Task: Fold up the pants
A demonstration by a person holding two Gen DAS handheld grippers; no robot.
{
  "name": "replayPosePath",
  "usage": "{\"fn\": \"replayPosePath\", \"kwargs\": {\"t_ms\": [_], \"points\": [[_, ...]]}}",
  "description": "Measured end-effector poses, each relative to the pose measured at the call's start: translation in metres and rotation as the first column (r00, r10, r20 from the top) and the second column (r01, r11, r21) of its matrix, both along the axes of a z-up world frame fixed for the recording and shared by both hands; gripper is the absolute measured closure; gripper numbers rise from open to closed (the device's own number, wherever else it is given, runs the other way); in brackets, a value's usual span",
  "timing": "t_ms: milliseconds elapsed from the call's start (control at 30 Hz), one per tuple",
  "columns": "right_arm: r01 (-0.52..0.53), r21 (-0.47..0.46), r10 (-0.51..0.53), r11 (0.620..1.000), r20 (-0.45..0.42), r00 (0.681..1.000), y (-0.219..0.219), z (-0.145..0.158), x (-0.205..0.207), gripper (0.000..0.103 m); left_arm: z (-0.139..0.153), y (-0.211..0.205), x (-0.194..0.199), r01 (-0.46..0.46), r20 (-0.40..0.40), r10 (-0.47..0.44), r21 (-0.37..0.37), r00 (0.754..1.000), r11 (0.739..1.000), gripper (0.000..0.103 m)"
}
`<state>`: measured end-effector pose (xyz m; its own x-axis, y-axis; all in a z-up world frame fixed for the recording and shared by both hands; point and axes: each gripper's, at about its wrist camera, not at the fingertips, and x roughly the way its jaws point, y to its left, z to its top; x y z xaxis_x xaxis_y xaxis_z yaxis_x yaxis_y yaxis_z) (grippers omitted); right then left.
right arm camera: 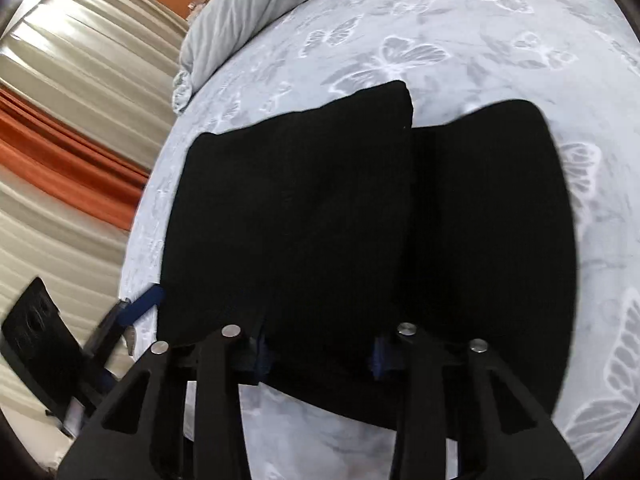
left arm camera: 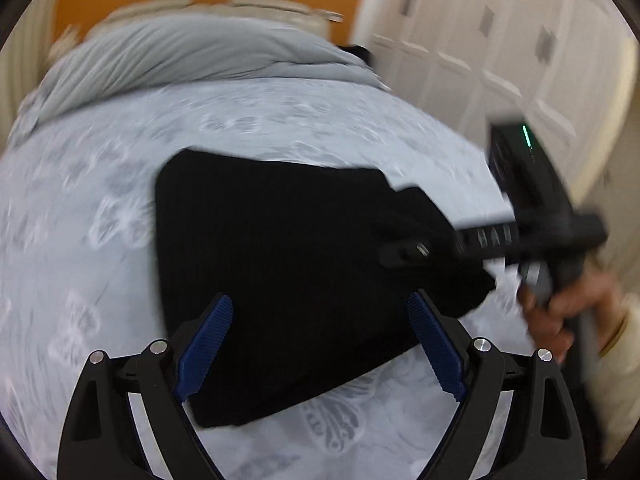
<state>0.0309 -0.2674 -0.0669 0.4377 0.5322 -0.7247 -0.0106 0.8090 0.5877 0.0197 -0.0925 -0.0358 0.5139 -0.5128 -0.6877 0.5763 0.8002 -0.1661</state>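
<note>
- The pants [right arm camera: 360,240], black, lie on the bed [right arm camera: 480,40], already folded into a compact bundle; in the right wrist view they show as two thick slabs side by side with a seam between them, one slab reaching further up than the other.
- The fold looks late in the task: the legs seem doubled over, and what is left is likely one more closing fold or a tidy-up of the edges.
- The right tool [right arm camera: 320,360] sits at the near edge of the bundle. Its blue pads are mostly buried in black cloth, so whether they pinch the fabric or only straddle it I cannot tell.
- The left tool [left arm camera: 320,344] hovers above the bundle's near corner with its blue fingers [left arm camera: 204,348] spread wide and nothing between them.
- A person's hand [left arm camera: 560,312] holds the right tool's handle at the bed's side.
- Next move, as I judge it: take the near edge firmly and carry one slab over the other, with the left tool steadying the far side.
- A grey duvet [left arm camera: 180,60] is bunched at the head of the bed, well apart from the pants.
</note>
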Motion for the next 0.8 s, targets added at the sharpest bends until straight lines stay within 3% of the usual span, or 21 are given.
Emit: {"fn": "replayPosePath", "kwargs": {"t_ms": [133, 367, 433, 467, 500, 567, 633, 667, 700, 767, 800], "points": [[-0.011, 0.038, 0.01, 0.999, 0.008, 1.0, 0.002, 0.006, 0.003, 0.069, -0.023, -0.045, 0.004, 0.06, 0.033, -0.065, 0.134, 0.997, 0.989, 0.016], [-0.032, 0.15, 0.031, 0.988, 0.007, 0.999, 0.0, 0.013, 0.011, 0.07, -0.038, -0.073, 0.004, 0.089, 0.125, -0.116, 0.199, 0.985, 0.976, 0.016], [-0.051, 0.14, 0.049, 0.989, 0.018, 0.999, 0.005, 0.017, 0.013, 0.07, -0.045, -0.078, 0.003, 0.095, 0.158, -0.134, 0.231, 0.978, 0.968, 0.017], [-0.06, 0.116, 0.057, 0.991, 0.024, 0.998, 0.008, 0.018, 0.01, 0.069, -0.046, -0.077, 0.006, 0.09, 0.156, -0.126, 0.223, 0.98, 0.971, 0.026], [-0.055, 0.104, 0.053, 0.993, 0.029, 0.998, 0.009, 0.02, 0.009, 0.067, -0.046, -0.073, 0.01, 0.075, 0.148, -0.106, 0.202, 0.983, 0.976, 0.035], [-0.035, 0.113, 0.031, 0.993, 0.038, 0.999, 0.005, 0.024, 0.006, 0.063, -0.04, -0.06, 0.026, 0.052, 0.099, -0.064, 0.122, 0.993, 0.991, 0.066], [-0.006, 0.13, -0.002, 0.991, 0.064, 0.998, -0.004, 0.032, 0.002, 0.052, -0.026, -0.032, 0.05, 0.017, -0.035, -0.019, -0.063, 0.999, 0.998, 0.085], [0.023, 0.127, -0.036, 0.992, 0.105, 0.994, -0.01, 0.042, -0.003, 0.043, -0.019, -0.016, 0.06, -0.016, -0.091, 0.003, -0.145, 0.996, 0.989, 0.09], [0.043, 0.09, -0.056, 0.995, 0.149, 0.987, -0.014, 0.052, -0.01, 0.041, -0.011, 0.002, 0.067, -0.064, -0.13, 0.036, -0.213, 0.991, 0.975, 0.091], [0.047, -0.074, -0.028, 0.996, 0.242, 0.97, -0.006, 0.07, -0.022, 0.041, 0.009, 0.05, 0.077, -0.184, -0.165, 0.135, -0.327, 0.977, 0.927, 0.091], [0.043, -0.172, 0.008, 0.984, 0.287, 0.958, 0.005, 0.076, -0.028, 0.041, 0.019, 0.082, 0.081, -0.258, -0.179, 0.203, -0.375, 0.963, 0.89, 0.091]]}}
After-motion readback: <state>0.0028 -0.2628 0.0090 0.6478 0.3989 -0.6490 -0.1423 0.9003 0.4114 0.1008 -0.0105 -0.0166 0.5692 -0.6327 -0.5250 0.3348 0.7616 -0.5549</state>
